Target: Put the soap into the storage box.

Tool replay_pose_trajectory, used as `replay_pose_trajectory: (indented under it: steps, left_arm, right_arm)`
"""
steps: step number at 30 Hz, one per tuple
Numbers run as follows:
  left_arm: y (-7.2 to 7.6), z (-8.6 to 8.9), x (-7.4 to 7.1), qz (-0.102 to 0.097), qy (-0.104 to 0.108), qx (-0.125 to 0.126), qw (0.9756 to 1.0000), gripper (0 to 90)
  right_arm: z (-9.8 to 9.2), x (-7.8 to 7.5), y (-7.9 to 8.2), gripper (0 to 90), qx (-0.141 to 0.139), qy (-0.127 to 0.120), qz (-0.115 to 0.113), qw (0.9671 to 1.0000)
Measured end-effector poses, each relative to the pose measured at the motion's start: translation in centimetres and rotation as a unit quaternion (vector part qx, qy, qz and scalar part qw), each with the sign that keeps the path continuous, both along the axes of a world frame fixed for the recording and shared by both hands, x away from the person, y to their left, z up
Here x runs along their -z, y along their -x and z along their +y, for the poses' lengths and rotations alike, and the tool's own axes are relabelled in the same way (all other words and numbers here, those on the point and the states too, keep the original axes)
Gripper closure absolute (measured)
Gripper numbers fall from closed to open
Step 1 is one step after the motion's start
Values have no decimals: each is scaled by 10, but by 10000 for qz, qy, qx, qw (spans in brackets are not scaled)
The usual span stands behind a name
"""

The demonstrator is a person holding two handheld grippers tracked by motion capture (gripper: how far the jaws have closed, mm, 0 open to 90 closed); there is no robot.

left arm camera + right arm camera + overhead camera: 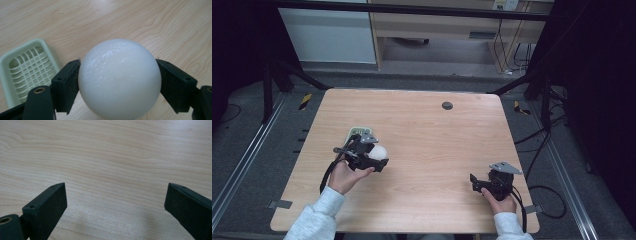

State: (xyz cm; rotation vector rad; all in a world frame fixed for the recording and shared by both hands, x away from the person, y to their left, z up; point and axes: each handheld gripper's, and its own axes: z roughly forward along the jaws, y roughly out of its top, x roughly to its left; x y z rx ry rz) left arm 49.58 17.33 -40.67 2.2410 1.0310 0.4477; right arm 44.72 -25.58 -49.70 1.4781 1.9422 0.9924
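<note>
- Left hand-held gripper point(374, 150): clamped on a white ball point(379, 151), with one black jaw pressed against each side of it; in the left gripper view the ball point(119, 78) sits squarely between the two jaws, which stand as far apart as the ball is wide.
- White ball: smooth and slightly glossy, held over the left half of the table point(432, 135), just right of a pale green basket point(357, 132). Whether it hangs clear of the wood or rests on it cannot be told.
- Pale green basket: a small, shallow tray with a lattice floor, lying flat on the table; in the left gripper view the basket point(27, 67) appears beyond and to the left of the left jaw, and its visible part holds nothing.
- Right hand-held gripper point(487, 181): near the right, near corner of the table, well apart from the ball and basket; in the right gripper view its jaws stand wide apart over bare wood grain, holding and touching nothing.
- Stage of the work, as judged: the grasp on the ball looks complete and secure. Since the basket lies just beside the ball, the remaining work is probably carrying the ball to its place and releasing it; the direction of travel cannot be read from these views.
- Dark round grommet point(447, 105): set in the far part of the table, uninvolved.
</note>
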Motion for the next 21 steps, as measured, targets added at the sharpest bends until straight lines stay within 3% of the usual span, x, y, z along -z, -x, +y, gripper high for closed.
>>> replay_pose_trajectory:
  steps: [21]
  left_arm:
    - [-19, 29, -4, 15, -16, -446, 9990, 234]
  right_arm:
    - [0, 0, 0, 47, 17, 23, -8, 10000]
